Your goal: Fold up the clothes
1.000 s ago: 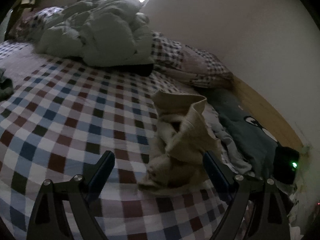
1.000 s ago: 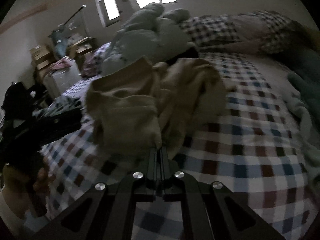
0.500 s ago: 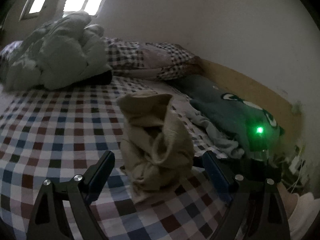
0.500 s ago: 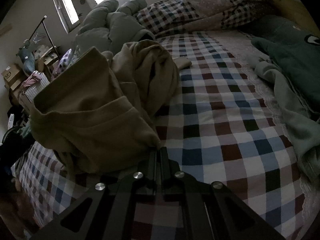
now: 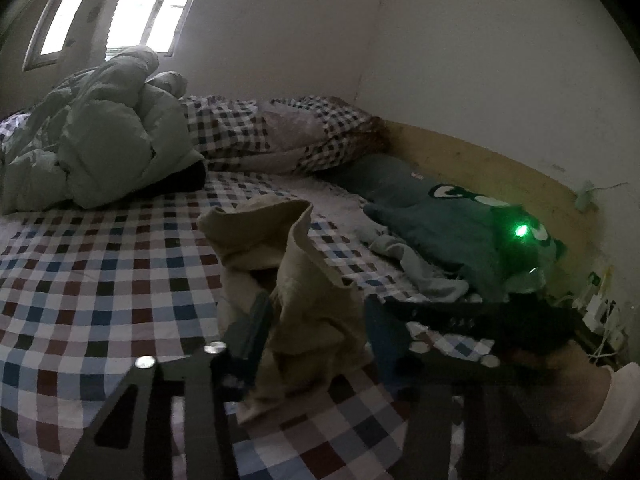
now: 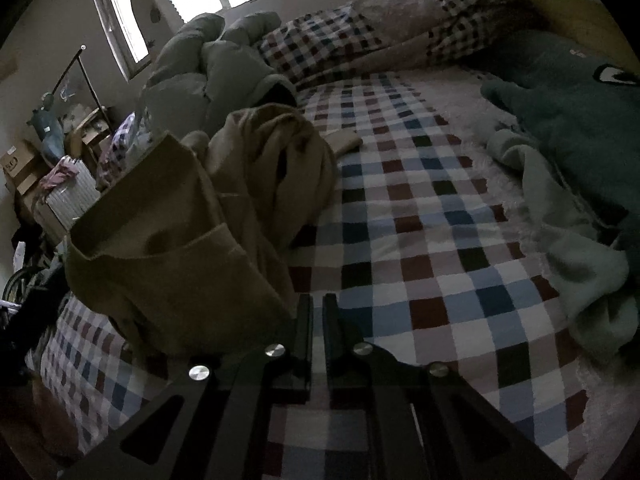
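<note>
A crumpled beige garment (image 5: 280, 264) stands bunched up on the checked bed sheet (image 5: 100, 280). My left gripper (image 5: 316, 320) has the garment's lower folds between its fingers and its jaws are closing; the pads sit beside the cloth without clearly pressing it. In the right wrist view the same beige garment (image 6: 180, 248) rises to the left of my right gripper (image 6: 316, 304). That gripper is shut to a thin slit through which the sheet shows. The cloth's edge lies against its left finger. The right gripper (image 5: 400, 308) shows as a dark shape in the left wrist view.
A pale green duvet (image 5: 92, 152) is piled at the head of the bed beside checked pillows (image 5: 280, 140). Teal clothes (image 6: 580, 128) lie along the wooden bed edge (image 5: 500, 172). A green light (image 5: 520, 232) glows there. Boxes and clutter (image 6: 48, 176) stand off the bed.
My left gripper's jaws have narrowed around the beige garment, which now fills the gap. The right gripper's fingers have parted to a thin slit, and the cloth sits beside its tip.
</note>
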Demonstrator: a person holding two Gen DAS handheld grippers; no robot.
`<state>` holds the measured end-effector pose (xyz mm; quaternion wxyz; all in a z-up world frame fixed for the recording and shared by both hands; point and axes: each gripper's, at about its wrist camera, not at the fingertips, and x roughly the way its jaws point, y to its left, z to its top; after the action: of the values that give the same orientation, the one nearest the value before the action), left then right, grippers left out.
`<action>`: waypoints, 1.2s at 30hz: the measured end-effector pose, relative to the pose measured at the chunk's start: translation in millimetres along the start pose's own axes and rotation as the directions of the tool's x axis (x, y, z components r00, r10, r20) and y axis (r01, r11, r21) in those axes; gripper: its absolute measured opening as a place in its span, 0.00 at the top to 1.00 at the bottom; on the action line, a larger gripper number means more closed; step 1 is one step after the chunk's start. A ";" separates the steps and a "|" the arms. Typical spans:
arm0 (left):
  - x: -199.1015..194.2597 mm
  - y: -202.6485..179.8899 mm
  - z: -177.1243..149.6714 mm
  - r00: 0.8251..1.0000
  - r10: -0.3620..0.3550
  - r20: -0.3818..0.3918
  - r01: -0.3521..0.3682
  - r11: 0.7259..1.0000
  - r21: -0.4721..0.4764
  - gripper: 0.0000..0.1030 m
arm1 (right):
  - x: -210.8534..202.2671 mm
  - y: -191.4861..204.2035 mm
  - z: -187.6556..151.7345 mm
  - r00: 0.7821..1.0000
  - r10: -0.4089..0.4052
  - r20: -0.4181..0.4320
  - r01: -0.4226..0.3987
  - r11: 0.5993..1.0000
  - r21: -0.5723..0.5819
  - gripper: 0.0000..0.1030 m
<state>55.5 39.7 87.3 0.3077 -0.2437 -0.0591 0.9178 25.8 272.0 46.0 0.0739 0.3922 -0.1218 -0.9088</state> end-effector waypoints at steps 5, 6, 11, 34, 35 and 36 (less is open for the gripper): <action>1.3 2.3 -0.7 1.000 0.008 -0.004 -0.008 1.000 -0.012 0.74 | -14.3 10.4 6.9 0.998 0.061 0.021 -0.061 0.998 -0.023 0.93; 1.3 2.8 -0.6 1.000 0.009 -0.004 -0.009 1.000 -0.013 0.77 | -17.4 13.0 8.3 0.997 0.076 0.024 -0.075 0.997 -0.030 0.90; 4.2 3.9 -2.8 0.999 0.022 -0.027 -0.022 1.000 -0.001 0.77 | -30.8 31.6 12.5 0.983 0.180 0.030 -0.177 0.982 -0.066 0.63; 6.7 -16.6 -11.5 0.999 -0.017 -0.034 0.019 0.998 0.054 0.94 | -38.7 66.6 14.0 0.903 0.427 -0.048 -0.429 0.903 -0.020 0.55; 7.0 -18.6 -12.4 0.999 -0.015 -0.034 0.018 0.998 0.060 0.94 | -37.1 66.8 13.9 0.903 0.427 -0.053 -0.428 0.903 -0.012 0.55; 6.7 -20.2 -13.3 0.999 -0.017 -0.033 0.019 0.998 0.064 0.95 | -35.1 67.2 13.9 0.902 0.428 -0.059 -0.428 0.904 -0.003 0.55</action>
<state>68.1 59.3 78.1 0.3246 -0.2483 -0.0269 0.9123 42.2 217.9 98.4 0.2780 0.3810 -0.1956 -0.8598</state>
